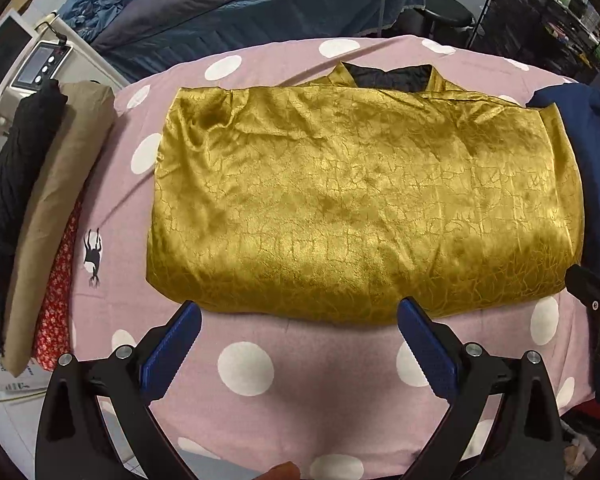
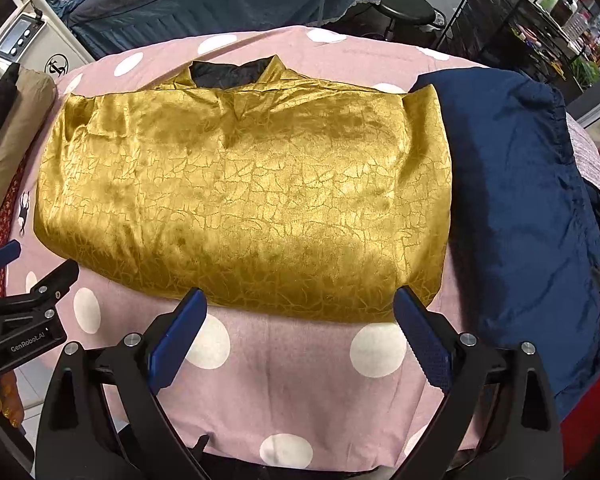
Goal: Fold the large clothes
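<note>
Now: gold jacket (image 1: 364, 200) lies folded into a block at frame centre on the pink dotted cover (image 1: 260, 400); both grippers hover empty at its near edge.

Left gripper (image 1: 300, 320) and right gripper (image 2: 300, 308) both spread wide, holding nothing. Likely between folds; next move probably calls for pinching the near hem or a side edge. Room: blue jacket (image 2: 520, 200) touches the right edge; rolled cloths (image 1: 60, 200) stand apart at frame left; bare cover lower centre.
</note>
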`<state>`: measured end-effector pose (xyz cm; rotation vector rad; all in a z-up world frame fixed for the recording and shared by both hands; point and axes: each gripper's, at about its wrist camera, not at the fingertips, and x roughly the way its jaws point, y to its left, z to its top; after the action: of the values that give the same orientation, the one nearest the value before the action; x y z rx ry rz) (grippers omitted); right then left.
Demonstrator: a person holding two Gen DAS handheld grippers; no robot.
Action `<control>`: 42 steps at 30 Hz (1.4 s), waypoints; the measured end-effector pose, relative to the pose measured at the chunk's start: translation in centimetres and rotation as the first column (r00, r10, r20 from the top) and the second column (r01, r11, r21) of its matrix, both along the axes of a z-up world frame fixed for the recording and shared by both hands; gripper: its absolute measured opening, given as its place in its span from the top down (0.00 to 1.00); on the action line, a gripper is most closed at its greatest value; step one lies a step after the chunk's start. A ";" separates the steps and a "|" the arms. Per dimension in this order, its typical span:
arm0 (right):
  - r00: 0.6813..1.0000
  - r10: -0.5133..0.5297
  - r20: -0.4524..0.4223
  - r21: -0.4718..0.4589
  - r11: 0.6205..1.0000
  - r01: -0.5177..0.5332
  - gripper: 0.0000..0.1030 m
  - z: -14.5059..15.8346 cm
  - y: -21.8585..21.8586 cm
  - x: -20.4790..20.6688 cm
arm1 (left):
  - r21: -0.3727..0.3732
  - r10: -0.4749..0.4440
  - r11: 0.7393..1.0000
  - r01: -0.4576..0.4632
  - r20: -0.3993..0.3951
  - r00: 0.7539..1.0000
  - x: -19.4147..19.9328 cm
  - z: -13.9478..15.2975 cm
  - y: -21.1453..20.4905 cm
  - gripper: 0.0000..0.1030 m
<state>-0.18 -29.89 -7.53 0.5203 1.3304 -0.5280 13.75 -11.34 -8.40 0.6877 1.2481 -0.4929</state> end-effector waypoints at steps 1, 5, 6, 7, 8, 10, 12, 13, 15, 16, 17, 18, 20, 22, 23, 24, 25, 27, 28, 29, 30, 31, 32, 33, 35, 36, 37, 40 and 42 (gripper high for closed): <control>1.000 0.002 -0.009 -0.001 1.000 -0.002 0.10 0.1 -0.2 0.3 | 0.007 0.001 1.000 -0.001 -0.002 1.000 0.2 0.1 -0.2 0.07; 1.000 0.010 -0.017 -0.010 1.000 -0.010 0.10 0.5 -0.7 1.1 | 0.006 0.006 1.000 -0.006 -0.008 1.000 0.5 0.3 -0.6 0.07; 1.000 0.010 -0.017 -0.011 1.000 -0.011 0.10 0.5 -0.8 1.2 | 0.005 0.007 1.000 -0.007 -0.010 1.000 0.6 0.3 -0.7 0.07; 1.000 0.012 -0.019 -0.011 1.000 -0.012 0.10 0.6 -0.9 1.3 | 0.004 0.008 1.000 -0.008 -0.012 1.000 0.6 0.3 -0.7 0.07; 1.000 0.013 -0.020 -0.012 1.000 -0.014 0.10 0.6 -0.9 1.4 | 0.001 0.007 1.000 -0.007 -0.015 1.000 0.6 0.3 -0.8 0.07; 1.000 0.014 -0.022 -0.011 1.000 -0.014 0.10 0.7 -1.0 1.6 | -0.002 0.008 1.000 -0.008 -0.022 1.000 0.6 0.3 -0.8 0.07; 1.000 0.017 -0.023 -0.007 1.000 -0.017 0.10 0.6 -0.9 1.7 | -0.004 0.012 1.000 -0.012 -0.026 1.000 0.6 0.2 -0.8 0.07; 1.000 0.019 -0.025 -0.006 1.000 -0.019 0.10 0.6 -0.9 1.7 | -0.003 0.014 1.000 -0.014 -0.027 1.000 0.6 0.1 -0.8 0.07; 0.999 0.021 -0.026 -0.005 1.000 -0.022 0.10 0.5 -0.8 1.7 | -0.002 0.017 1.000 -0.017 -0.030 0.999 0.6 0.0 -0.7 0.07; 0.999 0.023 -0.027 -0.003 1.000 -0.023 0.10 0.4 -0.7 1.8 | -0.001 0.018 1.000 -0.018 -0.032 0.999 0.6 0.0 -0.7 0.07; 0.999 0.024 -0.028 -0.002 1.000 -0.024 0.10 0.4 -0.7 1.8 | -0.001 0.018 1.000 -0.018 -0.032 0.999 0.6 -0.1 -0.6 0.07; 0.999 0.023 -0.029 -0.001 1.000 -0.023 0.10 0.3 -0.7 1.8 | 0.000 0.018 1.000 -0.018 -0.032 0.999 0.6 -0.1 -0.6 0.07; 0.999 0.022 -0.030 0.003 1.000 -0.022 0.10 0.2 -0.7 1.8 | 0.000 0.018 1.000 -0.018 -0.031 0.999 0.6 -0.1 -0.5 0.07; 0.999 0.023 -0.032 0.001 1.000 -0.023 0.10 0.2 -0.7 1.7 | -0.001 0.019 1.000 -0.019 -0.031 0.999 0.6 -0.1 -0.5 0.07; 0.999 0.023 -0.033 -0.001 1.000 -0.024 0.10 0.2 -0.7 1.7 | -0.001 0.017 1.000 -0.017 -0.032 0.999 0.6 -0.1 -0.5 0.07; 0.999 0.024 -0.033 0.000 1.000 -0.024 0.10 0.2 -0.7 1.7 | -0.001 0.017 1.000 -0.017 -0.035 0.999 0.7 -0.1 -0.4 0.07; 0.999 0.024 -0.034 0.001 1.000 -0.024 0.10 0.2 -0.7 1.7 | -0.002 0.018 1.000 -0.018 -0.037 0.999 0.6 -0.1 -0.4 0.07; 0.999 0.025 -0.038 0.001 1.000 -0.025 0.10 0.1 -0.7 1.7 | 0.000 0.020 1.000 -0.020 -0.038 0.999 0.6 -0.1 -0.4 0.07; 0.999 0.026 -0.040 0.001 1.000 -0.026 0.10 0.0 -0.7 1.7 | 0.001 0.020 1.000 -0.020 -0.039 0.999 0.6 -0.2 -0.4 0.07; 0.999 0.026 -0.040 0.002 1.000 -0.026 0.10 0.0 -0.7 1.6 | 0.002 0.021 1.000 -0.021 -0.041 0.999 0.6 -0.2 -0.3 0.07; 0.999 0.027 -0.040 0.005 1.000 -0.027 0.10 0.0 -0.6 1.6 | 0.003 0.021 1.000 -0.021 -0.043 0.999 0.5 -0.2 -0.3 0.07; 0.999 0.027 -0.041 0.005 1.000 -0.027 0.10 -0.1 -0.6 1.6 | 0.004 0.021 1.000 -0.021 -0.046 0.999 0.5 -0.3 -0.3 0.07; 0.999 0.028 -0.042 0.005 1.000 -0.027 0.10 -0.1 -0.6 1.6 | 0.003 0.021 1.000 -0.021 -0.047 0.999 0.5 -0.3 -0.3 0.07; 0.999 0.028 -0.043 0.005 1.000 -0.028 0.10 -0.1 -0.5 1.6 | 0.002 0.022 1.000 -0.021 -0.047 0.999 0.5 -0.3 -0.3 0.07; 0.999 0.031 -0.044 0.005 1.000 -0.030 0.10 -0.1 -0.5 1.6 | 0.004 0.021 1.000 -0.021 -0.049 0.999 0.4 -0.3 -0.2 0.07; 0.998 0.032 -0.044 0.005 0.999 -0.032 0.10 -0.1 -0.5 1.6 | 0.004 0.020 1.000 -0.020 -0.050 0.999 0.4 -0.3 -0.2 0.07; 0.998 0.034 -0.046 0.001 0.999 -0.033 0.10 -0.1 -0.5 1.6 | 0.004 0.020 1.000 -0.019 -0.049 0.999 0.4 -0.3 -0.2 0.07; 0.998 0.037 -0.050 -0.005 0.999 -0.037 0.10 -0.1 -0.3 1.6 | 0.001 0.018 1.000 -0.017 -0.051 0.999 0.3 -0.3 -0.1 0.07; 0.998 0.035 -0.050 -0.002 0.999 -0.036 0.10 -0.2 -0.3 1.6 | 0.000 0.020 1.000 -0.020 -0.051 0.999 0.3 -0.2 -0.1 0.07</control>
<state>1.38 -30.20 -7.68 0.4830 1.3843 -0.5166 14.06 -11.45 -8.62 0.6650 1.3013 -0.4973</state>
